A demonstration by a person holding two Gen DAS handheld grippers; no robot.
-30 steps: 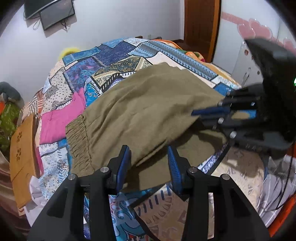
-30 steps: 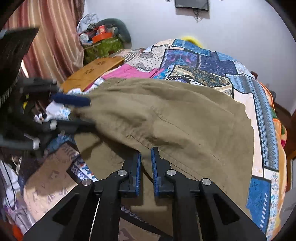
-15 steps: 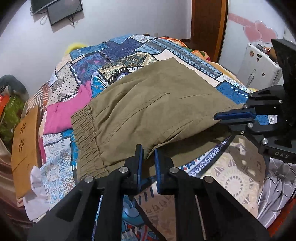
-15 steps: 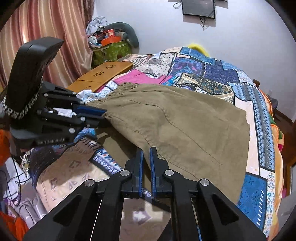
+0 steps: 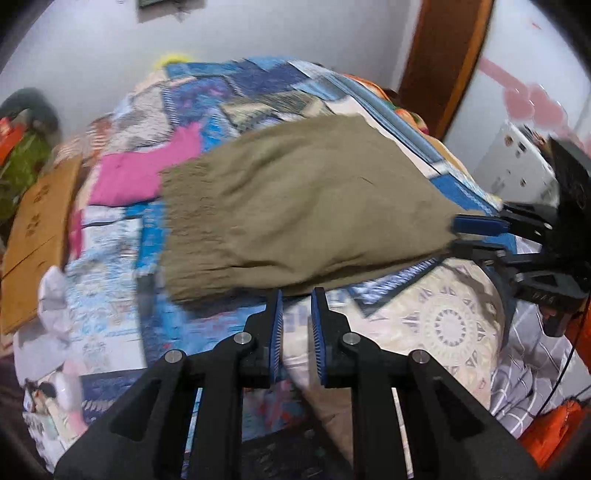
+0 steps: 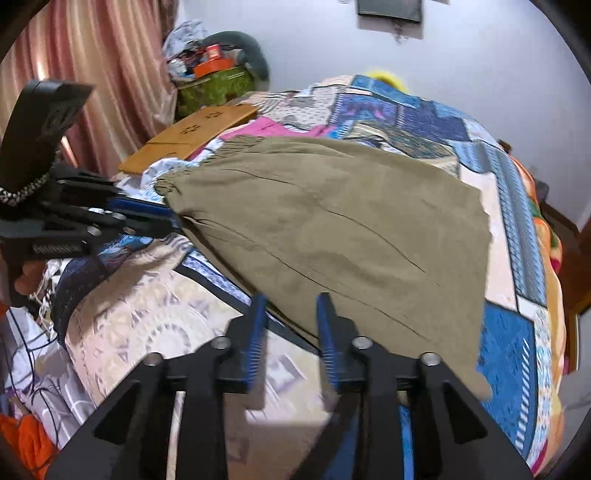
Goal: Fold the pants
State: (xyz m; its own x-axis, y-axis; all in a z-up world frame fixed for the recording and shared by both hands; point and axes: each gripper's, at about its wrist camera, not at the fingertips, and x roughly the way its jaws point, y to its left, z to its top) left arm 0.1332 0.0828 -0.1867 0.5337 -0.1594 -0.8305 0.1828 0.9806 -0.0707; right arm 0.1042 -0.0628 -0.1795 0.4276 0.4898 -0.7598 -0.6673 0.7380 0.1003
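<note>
Olive-green cloth pants lie folded on the patchwork bedspread; left gripper and right gripper, jaws just parted, hold nothing; next fold needs fresh grasps at the near edge

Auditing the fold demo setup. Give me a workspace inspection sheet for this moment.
Surface: bed with patchwork bedspread, rumpled at the near edge.
Job's things: olive pants lying on the bedspread.
Clutter: pink cloth and wooden board beyond the waistband.
Grippers: left tongs and right tongs have just been opening; both sit at the pants' near edge with nothing pinched.
Cables: thin cables off the bed's near corner.
Surroundings: curtain, wooden door, wall screen.
</note>
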